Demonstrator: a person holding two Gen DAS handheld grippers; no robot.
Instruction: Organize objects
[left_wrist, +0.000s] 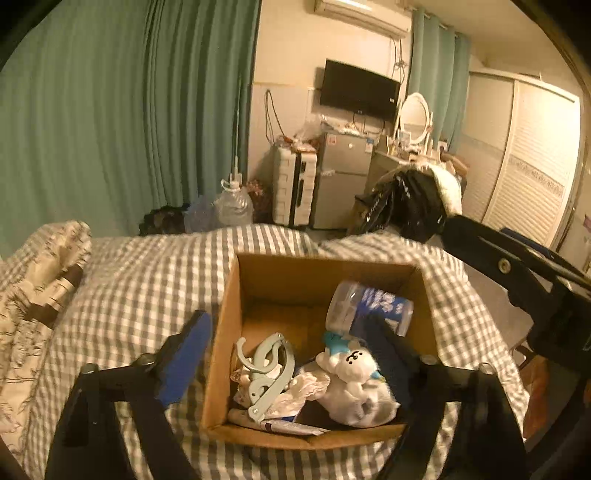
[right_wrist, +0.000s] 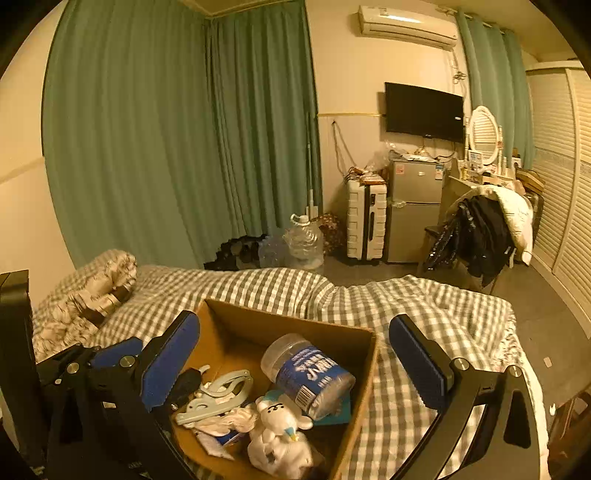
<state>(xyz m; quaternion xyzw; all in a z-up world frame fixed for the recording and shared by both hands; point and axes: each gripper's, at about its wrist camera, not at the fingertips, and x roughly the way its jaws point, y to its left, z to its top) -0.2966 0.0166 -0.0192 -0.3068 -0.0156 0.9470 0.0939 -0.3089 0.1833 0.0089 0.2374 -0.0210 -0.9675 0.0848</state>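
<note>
An open cardboard box (left_wrist: 225, 332) (right_wrist: 364, 369) sits on the checked bed. In it lie a clear jar with a blue label (left_wrist: 369, 308) (right_wrist: 310, 373), a pale folding hanger (left_wrist: 267, 373) (right_wrist: 218, 398), a white plush toy (left_wrist: 354, 380) (right_wrist: 280, 432) and crumpled wrappers (left_wrist: 303, 391). My left gripper (left_wrist: 291, 363) is open and empty, its fingers straddling the box's left wall. My right gripper (right_wrist: 295, 365) is open and empty, spread wide above the box; it also shows in the left wrist view (left_wrist: 517, 273) at the right.
The checked bedspread (left_wrist: 140, 280) (right_wrist: 424, 310) surrounds the box, with a patterned pillow (left_wrist: 40, 280) (right_wrist: 88, 291) at the left. Beyond the bed stand water jugs (right_wrist: 303, 240), a white suitcase (right_wrist: 365, 221), a small fridge (right_wrist: 413, 210) and a chair heaped with clothes (right_wrist: 480, 232).
</note>
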